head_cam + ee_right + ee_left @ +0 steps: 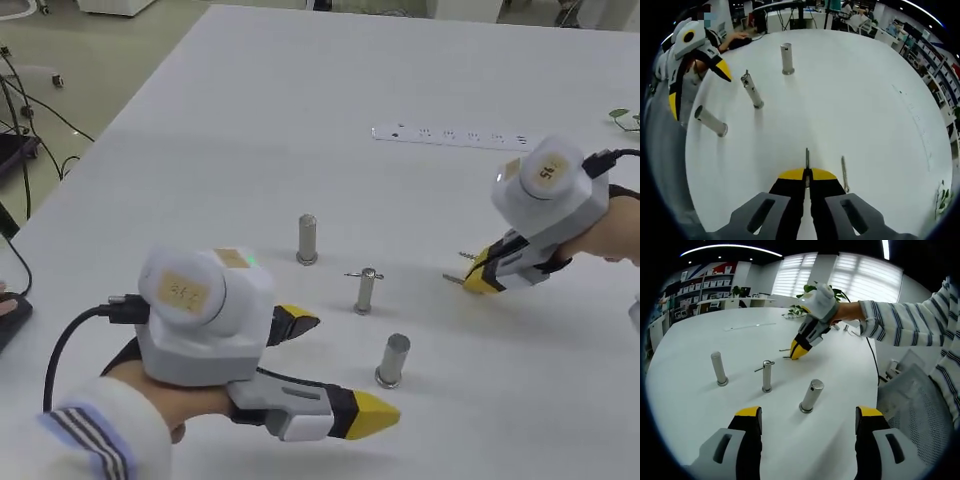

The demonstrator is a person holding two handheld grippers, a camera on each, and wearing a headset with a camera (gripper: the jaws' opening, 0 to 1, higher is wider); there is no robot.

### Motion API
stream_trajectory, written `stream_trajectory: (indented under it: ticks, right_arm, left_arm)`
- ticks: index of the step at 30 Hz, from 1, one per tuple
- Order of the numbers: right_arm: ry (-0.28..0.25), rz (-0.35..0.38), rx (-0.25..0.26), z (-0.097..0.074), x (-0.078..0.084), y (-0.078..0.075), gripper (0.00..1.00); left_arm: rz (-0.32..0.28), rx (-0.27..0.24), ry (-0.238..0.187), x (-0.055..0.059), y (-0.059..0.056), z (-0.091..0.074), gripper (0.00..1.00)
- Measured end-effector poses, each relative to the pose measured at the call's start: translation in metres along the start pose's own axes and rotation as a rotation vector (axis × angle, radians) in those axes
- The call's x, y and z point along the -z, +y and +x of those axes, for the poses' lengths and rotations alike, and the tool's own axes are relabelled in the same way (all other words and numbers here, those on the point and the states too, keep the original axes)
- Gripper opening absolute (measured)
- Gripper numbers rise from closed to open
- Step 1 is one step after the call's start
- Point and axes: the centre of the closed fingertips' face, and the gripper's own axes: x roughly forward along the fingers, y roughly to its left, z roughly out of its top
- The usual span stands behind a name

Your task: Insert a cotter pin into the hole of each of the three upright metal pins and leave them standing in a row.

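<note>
Nearest: left gripper (338,368), jaws spread wide with nothing between them; right gripper (478,278) clenched on a cotter pin (807,159).

Held cotter pin's long axis runs straight out along the right jaws, tip aimed across the table (250,120) toward the row. A loose cotter pin (843,172) lies flat just beside the right gripper, roughly parallel to the held one. Far metal pin (307,240), middle metal pin (367,290) and near metal pin (393,360) stand upright in a diagonal row, axes vertical. Middle one carries an inserted cotter pin (358,274) through its top, horizontal, crosswise to the shaft. Far and near not yet pinned. Left gripper sits just beside the near metal pin, not touching. Power strip (450,135) lies well beyond the row.
</note>
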Motion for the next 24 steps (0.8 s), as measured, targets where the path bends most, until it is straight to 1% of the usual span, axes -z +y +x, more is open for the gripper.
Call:
stream_trajectory:
  ticks: [8, 11, 13, 16, 19, 21, 24]
  right_arm:
    - [-0.029, -0.043, 0.036, -0.019, -0.009, 0.007, 0.03]
    - [-0.05, -0.052, 0.048, -0.027, -0.012, 0.012, 0.03]
    - [-0.067, -0.058, 0.056, -0.031, -0.014, 0.018, 0.03]
    - [-0.081, -0.079, 0.068, -0.036, -0.014, 0.025, 0.03]
    - [-0.092, -0.09, 0.082, -0.039, -0.015, 0.031, 0.03]
    - [-0.11, -0.084, 0.084, -0.04, -0.017, 0.035, 0.03]
    - [-0.124, -0.088, 0.09, -0.041, -0.019, 0.04, 0.03]
  left_arm:
    - [-0.003, -0.021, 0.004, -0.001, 0.006, -0.003, 0.75]
    - [0.002, -0.026, -0.005, -0.005, 0.007, -0.005, 0.75]
    - [-0.002, -0.021, -0.003, -0.007, 0.007, -0.007, 0.75]
    - [0.007, -0.021, -0.021, -0.013, 0.007, -0.009, 0.73]
    - [0.006, -0.02, -0.021, -0.016, 0.01, -0.009, 0.73]
    - [0.009, -0.024, -0.023, -0.019, 0.011, -0.008, 0.71]
    - [0.029, -0.031, -0.044, -0.025, 0.013, -0.008, 0.7]
